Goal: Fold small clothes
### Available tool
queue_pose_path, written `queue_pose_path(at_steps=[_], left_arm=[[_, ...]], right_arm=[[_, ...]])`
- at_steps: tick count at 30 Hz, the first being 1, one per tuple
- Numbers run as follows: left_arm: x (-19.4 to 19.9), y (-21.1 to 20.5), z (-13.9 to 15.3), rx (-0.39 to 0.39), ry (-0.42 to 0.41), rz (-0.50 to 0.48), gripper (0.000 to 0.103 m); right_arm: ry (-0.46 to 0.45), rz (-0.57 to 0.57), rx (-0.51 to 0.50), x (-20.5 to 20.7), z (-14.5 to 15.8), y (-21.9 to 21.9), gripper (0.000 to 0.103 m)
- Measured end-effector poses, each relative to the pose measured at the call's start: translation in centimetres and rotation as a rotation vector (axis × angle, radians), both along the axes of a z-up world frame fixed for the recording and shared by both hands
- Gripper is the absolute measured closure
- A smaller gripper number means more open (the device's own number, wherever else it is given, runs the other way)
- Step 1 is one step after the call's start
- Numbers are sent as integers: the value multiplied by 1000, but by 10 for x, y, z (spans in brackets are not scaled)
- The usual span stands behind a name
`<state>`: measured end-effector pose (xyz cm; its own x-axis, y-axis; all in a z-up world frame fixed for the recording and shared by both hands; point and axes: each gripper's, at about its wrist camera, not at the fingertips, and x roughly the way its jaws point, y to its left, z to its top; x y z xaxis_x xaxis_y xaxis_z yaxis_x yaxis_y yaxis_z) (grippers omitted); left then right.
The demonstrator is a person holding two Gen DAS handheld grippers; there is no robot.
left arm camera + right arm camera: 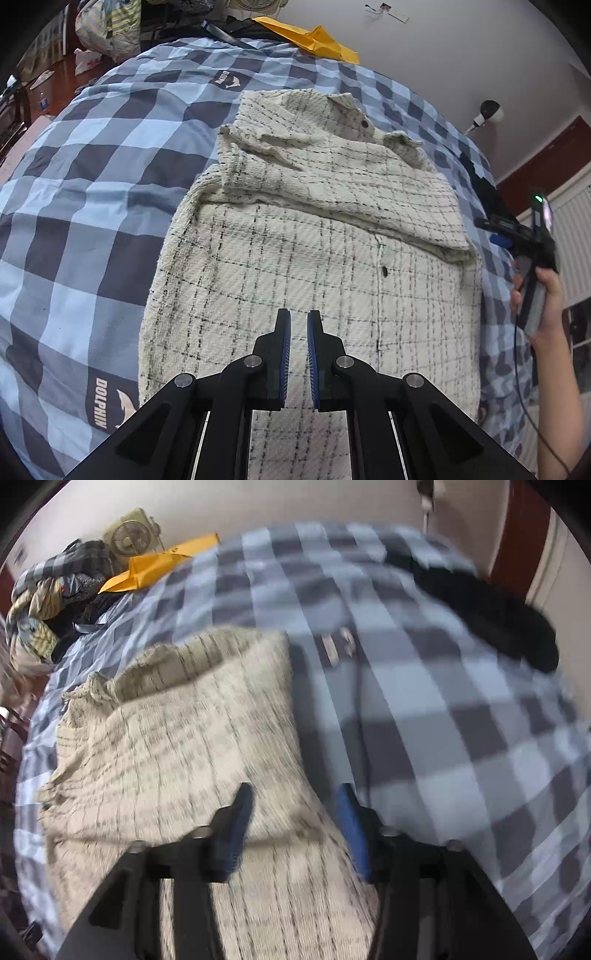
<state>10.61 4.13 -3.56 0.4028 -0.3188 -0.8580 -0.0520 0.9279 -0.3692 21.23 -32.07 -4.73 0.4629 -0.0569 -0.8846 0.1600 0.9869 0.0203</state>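
Observation:
A cream jacket with thin black check lines [303, 251] lies flat on a blue checked bedspread [92, 177], its upper part and a sleeve folded across the chest. My left gripper [299, 314] hovers over the jacket's lower half, its jaws nearly together with nothing between them. At the right edge a person's hand [550, 306] holds my right gripper [532, 236] above the bed beside the jacket. In the blurred right wrist view, the right gripper [295, 788] stands open over the jacket's [177, 746] right edge, with no cloth pinched between its pads.
A yellow envelope [314, 40] lies at the far edge of the bed. A black garment [498, 616] sits at the bed's right side. A pile of clothes [48, 602] and a small fan [129, 535] stand at the far left. Bare bedspread [443, 720] stretches right of the jacket.

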Motion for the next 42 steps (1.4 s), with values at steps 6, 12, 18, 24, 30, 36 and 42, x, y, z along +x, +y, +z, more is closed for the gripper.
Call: queue_pose_path(at_steps=[6,12,18,24,30,36,42], left_arm=[[-2,2,6,84,-82,38,95],[-1,-6,30,189,-203,-6,95],[-1,-5,30,102,-177,-30,95],[-1,-5,29,85,-159,-9,95],[2,-2,22,119,-115,-15,95],[2,5,22,112,-99,6,95],[0,6,24,78,-93,2,95]], right_arm=[[176,-22,-92,34,-59,-21,38],[159,-209,217,6,-85,-98,35],[11,-222,345,-26,-42,-120,33],[-71,-133,305,-11,-2,-60,33],[-4,28,71,19,-32,63,33],[112,-12,-178,21,-102,112,32],[-34,71,-202,27,-38,109,32]])
